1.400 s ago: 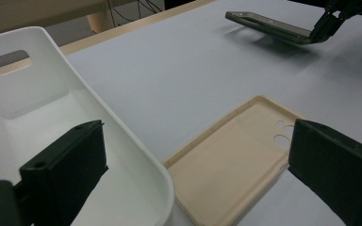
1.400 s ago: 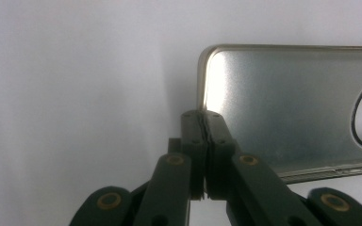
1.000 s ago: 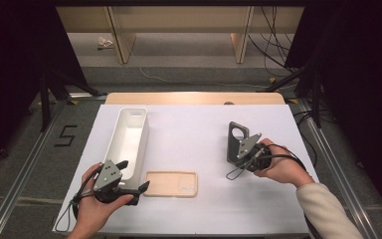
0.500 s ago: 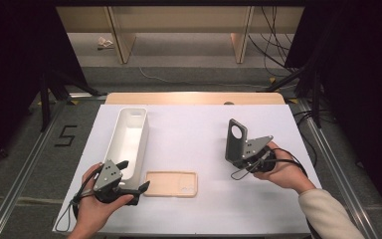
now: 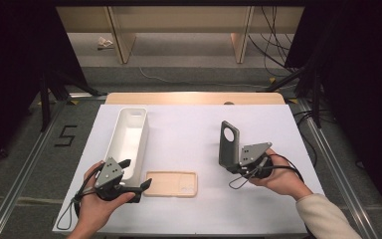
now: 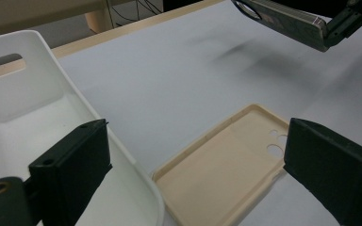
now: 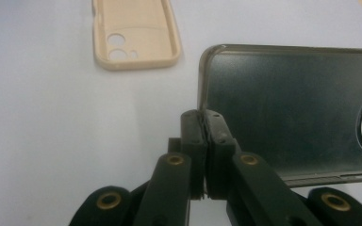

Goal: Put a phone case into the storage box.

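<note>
Two hand-held grippers worked: the right hand-held gripper [image 5: 235,167] clamped the dark translucent phone case [image 5: 228,144] edge, lifted above the white table [image 5: 189,124]; the left hand-held gripper [image 5: 135,175], jaws apart, straddled the white oblong plastic bin [image 5: 128,142] beside the beige phone case [image 5: 172,183].

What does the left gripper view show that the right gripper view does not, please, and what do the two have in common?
Only the left gripper view shows the white bin with its handle slot, the table's wooden far edge, and the left gripper, jaws wide apart above the table.

Only the right gripper view shows the right gripper with its pads pinched on the rim of the dark phone case, seen close up from its inner side.

Both show the beige phone case lying hollow side up, the dark phone case, and the white tabletop.
</note>
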